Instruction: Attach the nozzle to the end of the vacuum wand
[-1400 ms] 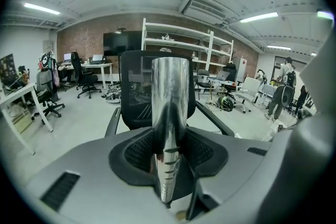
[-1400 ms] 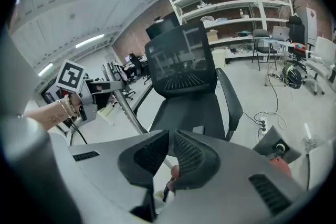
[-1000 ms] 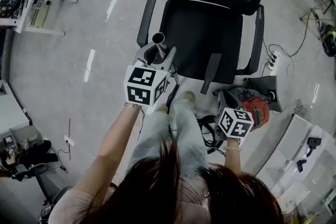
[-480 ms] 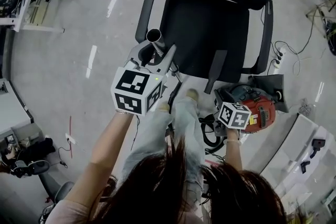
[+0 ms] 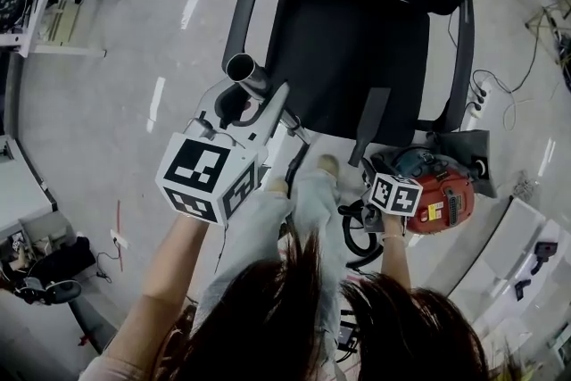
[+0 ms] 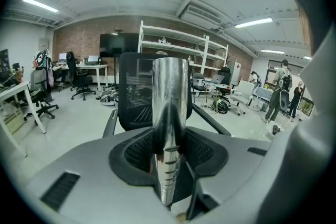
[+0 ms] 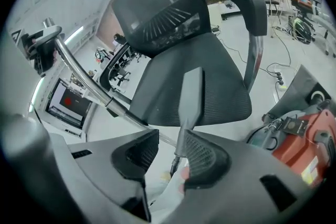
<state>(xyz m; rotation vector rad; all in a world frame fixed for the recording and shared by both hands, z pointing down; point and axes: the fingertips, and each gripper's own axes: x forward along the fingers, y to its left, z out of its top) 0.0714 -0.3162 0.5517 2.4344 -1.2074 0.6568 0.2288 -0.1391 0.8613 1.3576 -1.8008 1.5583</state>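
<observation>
My left gripper (image 5: 254, 107) is shut on the chrome vacuum wand (image 5: 243, 70), whose open end points up and to the left of the chair. In the left gripper view the wand (image 6: 169, 113) stands upright between the two pads (image 6: 134, 152). A grey crevice nozzle (image 5: 369, 126) leans against the front edge of the chair seat. My right gripper (image 7: 168, 157) has just been opening and its jaws stand apart. The nozzle (image 7: 189, 94) rises from the gap between them, its lower end near the right-hand pad; I see no pad pressing on it. The right gripper's marker cube (image 5: 395, 194) sits low beside the nozzle's foot.
A black mesh office chair (image 5: 357, 58) stands in front of me. The red vacuum body (image 5: 442, 196) and its black hose (image 5: 357, 232) lie on the floor at the right. A power strip (image 5: 477, 94) with cables is further right. Desks (image 5: 53, 4) stand at the far left.
My right gripper has sunk toward the nozzle's lower end, so its cube looks smaller. The left gripper with the wand now shows larger and further left in the head view.
</observation>
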